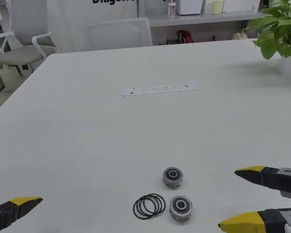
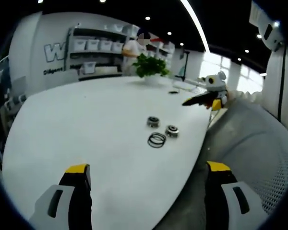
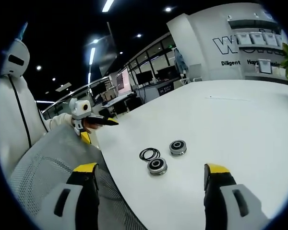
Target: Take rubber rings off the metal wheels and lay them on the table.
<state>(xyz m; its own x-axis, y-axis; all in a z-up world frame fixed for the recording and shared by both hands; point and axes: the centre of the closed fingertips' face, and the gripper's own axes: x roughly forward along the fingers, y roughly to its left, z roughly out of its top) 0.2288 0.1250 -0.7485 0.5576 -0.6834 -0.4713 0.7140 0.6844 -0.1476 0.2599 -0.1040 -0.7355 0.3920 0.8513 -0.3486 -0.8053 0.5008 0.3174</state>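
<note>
Two small metal wheels [image 1: 172, 177] [image 1: 180, 207] lie flat on the white table [image 1: 136, 131] near its front edge. A loose pile of thin black rubber rings [image 1: 149, 206] rests just left of the nearer wheel. My right gripper [image 1: 235, 199] hovers open to the right of the wheels, nothing between its yellow-tipped jaws. My left gripper [image 1: 20, 206] is at the bottom left, well away from them. Its own view shows it open [image 2: 148, 168], with the wheels [image 2: 153, 121] [image 2: 172, 130] and rings [image 2: 157, 140] ahead. From the right gripper [image 3: 150, 169], the wheels [image 3: 177, 147] [image 3: 157, 166] and rings [image 3: 149, 154] lie close.
A recessed socket strip [image 1: 160, 90] sits mid-table. A potted plant [image 1: 281, 29] stands at the back right corner. White chairs [image 1: 119, 31] are behind the far edge. A mesh chair back [image 2: 259, 143] lies below the table's near edge.
</note>
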